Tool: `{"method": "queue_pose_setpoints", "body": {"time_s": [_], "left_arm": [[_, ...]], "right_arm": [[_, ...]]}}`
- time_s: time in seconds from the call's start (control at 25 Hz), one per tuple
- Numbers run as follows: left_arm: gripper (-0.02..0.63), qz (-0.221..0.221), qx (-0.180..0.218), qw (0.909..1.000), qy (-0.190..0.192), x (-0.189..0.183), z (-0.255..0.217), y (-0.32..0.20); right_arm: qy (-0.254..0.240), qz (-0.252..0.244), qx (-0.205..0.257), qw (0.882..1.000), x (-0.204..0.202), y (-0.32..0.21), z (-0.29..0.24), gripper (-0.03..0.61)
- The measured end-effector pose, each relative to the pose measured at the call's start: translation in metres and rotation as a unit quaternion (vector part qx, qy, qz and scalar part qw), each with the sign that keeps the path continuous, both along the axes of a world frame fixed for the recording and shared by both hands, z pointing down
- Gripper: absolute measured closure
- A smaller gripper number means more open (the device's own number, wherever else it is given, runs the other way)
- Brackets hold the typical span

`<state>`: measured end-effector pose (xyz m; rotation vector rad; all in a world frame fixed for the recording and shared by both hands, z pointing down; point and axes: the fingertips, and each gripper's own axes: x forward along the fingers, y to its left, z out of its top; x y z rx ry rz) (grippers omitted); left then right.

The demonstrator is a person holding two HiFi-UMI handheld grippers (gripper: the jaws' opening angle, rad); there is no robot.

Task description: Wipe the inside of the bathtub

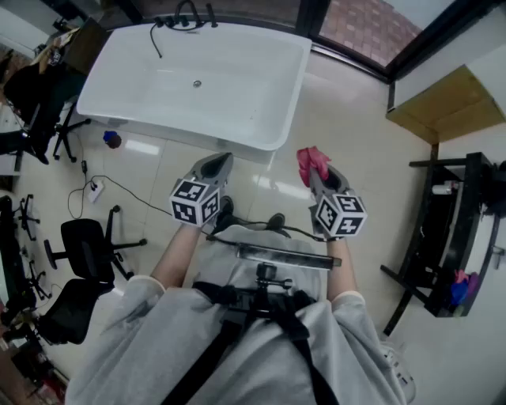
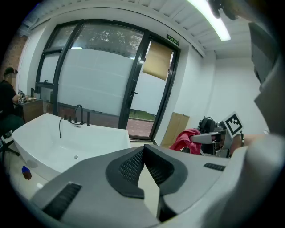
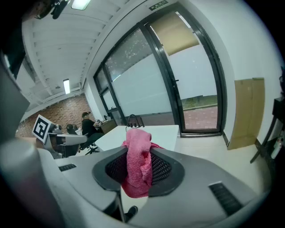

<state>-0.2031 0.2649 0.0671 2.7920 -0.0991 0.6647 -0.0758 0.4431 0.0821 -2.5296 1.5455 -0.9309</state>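
A white freestanding bathtub (image 1: pixel 198 79) stands ahead on the tiled floor, with a black tap (image 1: pixel 186 16) at its far rim and a drain (image 1: pixel 197 83) in its bottom. The same bathtub (image 2: pixel 58 142) lies left of centre in the left gripper view and the bathtub (image 3: pixel 147 133) shows past the jaws in the right gripper view. My right gripper (image 1: pixel 316 168) is shut on a pink cloth (image 1: pixel 311 162), which bunches up between the jaws as the pink cloth (image 3: pixel 138 167). My left gripper (image 1: pixel 220 160) is shut and holds nothing. Both hover short of the tub's near rim.
A black office chair (image 1: pixel 83 241) stands at the left, with a cable and power strip (image 1: pixel 93 188) on the floor. A blue bottle (image 1: pixel 111 139) sits by the tub's near left corner. A black rack (image 1: pixel 462 237) stands at the right. A person (image 2: pixel 8 95) sits far left.
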Motion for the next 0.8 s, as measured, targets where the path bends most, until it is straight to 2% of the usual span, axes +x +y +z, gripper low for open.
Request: {"method": "queue_pose_setpoints", "body": {"time_s": [0.48, 0.8], "left_arm": [[0.607, -0.001, 0.023, 0.9997, -0.004, 0.033, -0.004, 0.043], [0.607, 0.018, 0.033, 0.9992, -0.012, 0.063, 0.010, 0.026]], "right_arm": [[0.022, -0.061, 0.003, 0.998, 0.036, 0.010, 0.001, 0.479], [0.038, -0.109, -0.029, 0.993, 0.052, -0.040, 0.015, 0.479]]}}
